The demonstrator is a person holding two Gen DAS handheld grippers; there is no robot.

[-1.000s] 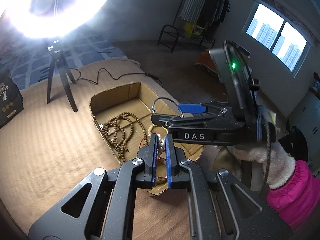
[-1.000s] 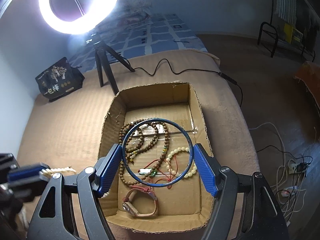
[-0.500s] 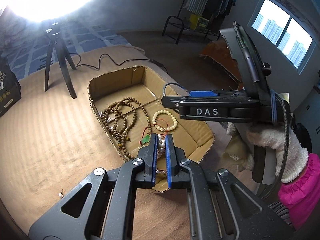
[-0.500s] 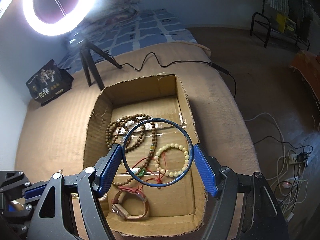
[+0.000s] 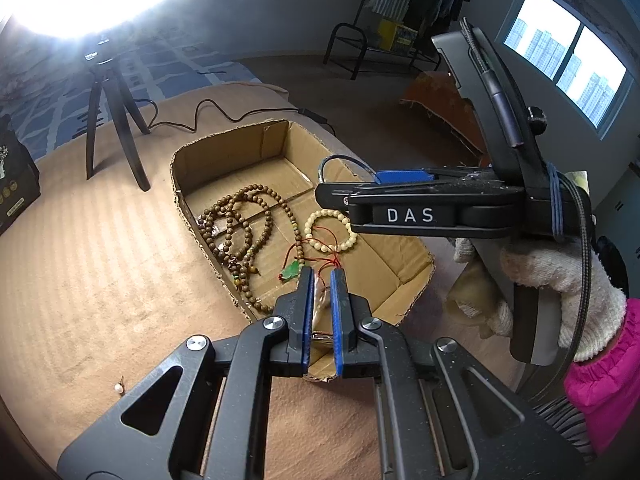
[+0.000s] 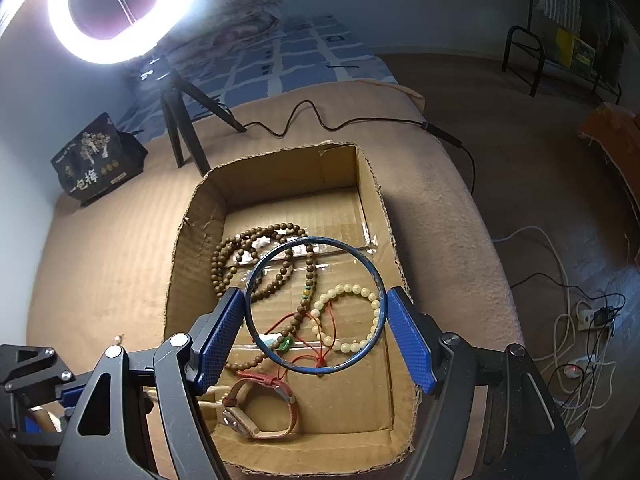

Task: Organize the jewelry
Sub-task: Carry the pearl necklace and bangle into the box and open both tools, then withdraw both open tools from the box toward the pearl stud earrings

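Observation:
An open cardboard box [image 6: 376,200] on the tan bed holds a long brown bead necklace [image 6: 256,248], a cream bead bracelet [image 6: 352,288], a green pendant on red cord [image 6: 285,345] and a leather-strap watch [image 6: 260,408]. My right gripper [image 6: 316,312] is shut on a thin blue bangle [image 6: 280,250] and holds it above the box; it also shows in the left wrist view [image 5: 404,176]. My left gripper [image 5: 321,276] hovers over the box's near end, its jaws nearly together; a pale bead string seems to sit between them, mostly hidden. The box shows there too [image 5: 224,148].
A ring light on a black tripod [image 6: 176,120] stands behind the box, with a black cable [image 6: 320,116] trailing right. A black printed bag [image 6: 94,160] sits at the back left. A tiny pearl piece [image 5: 119,388] lies on the bed. Cables and a power strip [image 6: 588,316] lie on the floor.
Both grippers have shifted slightly over the box; the right one still carries the bangle. The beads between my left fingers show less clearly than before.

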